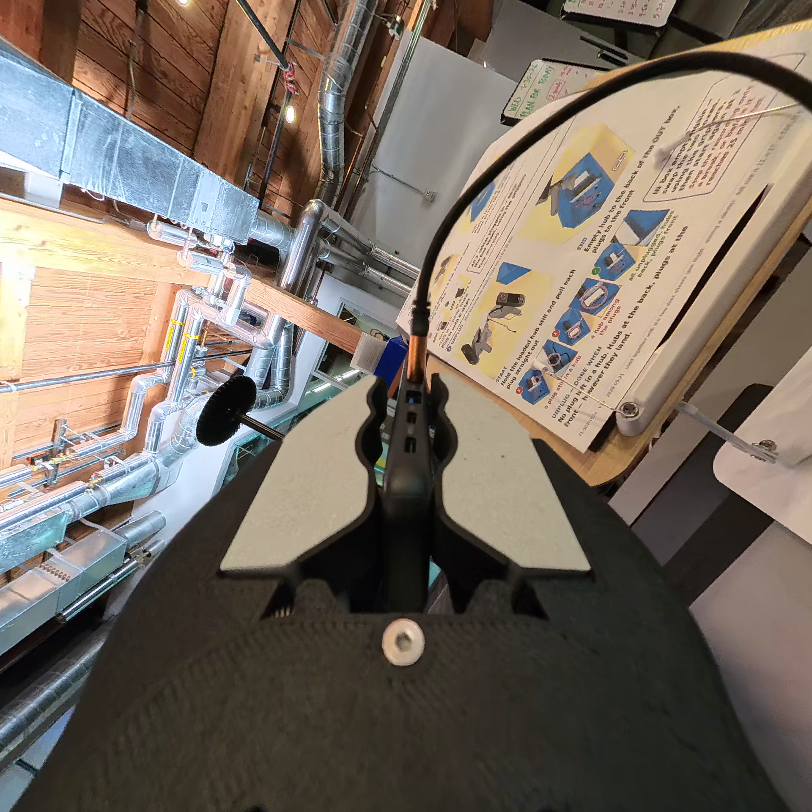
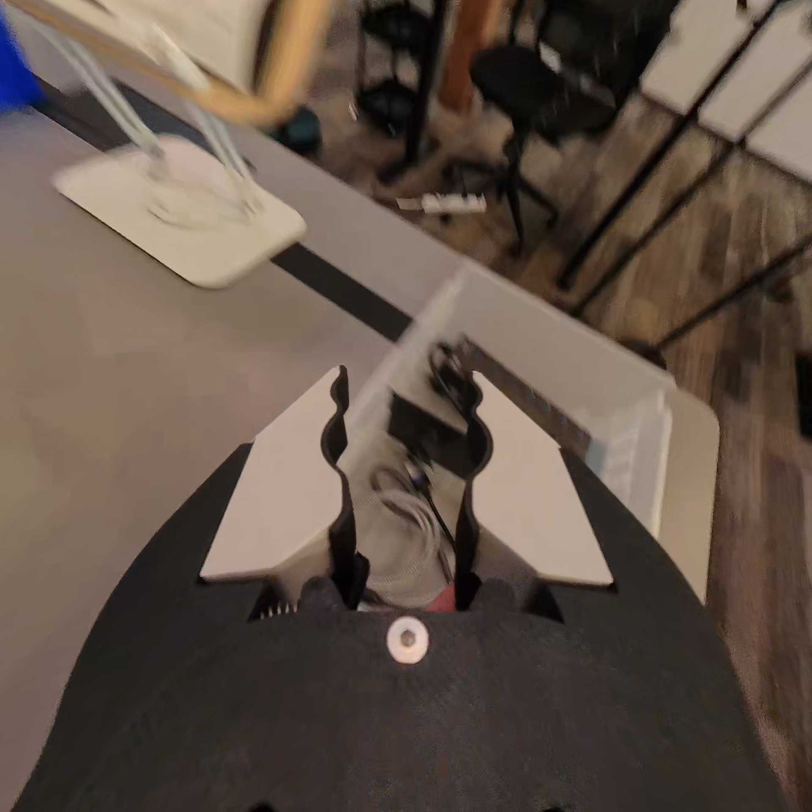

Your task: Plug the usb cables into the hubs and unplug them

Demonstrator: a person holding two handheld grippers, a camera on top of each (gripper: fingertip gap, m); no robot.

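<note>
Meanwhile, your left gripper (image 1: 406, 395) is clenched on a slim black USB hub (image 1: 407, 444), raised high with its port row facing you and the instruction sheet (image 1: 593, 272) to the right. One black cable (image 1: 444, 237) sits in the far port by a copper-toned plug (image 1: 415, 357) and arcs away right. The hub looks light, rigid and smooth-sided; the cord is limp, so take the stiff plug shell, not the cord. Your right gripper (image 2: 408, 444), jaws released and empty, hangs blurred over a clear bin (image 2: 615, 382) of hubs and cables on the grey tabletop (image 2: 110, 373).
</note>
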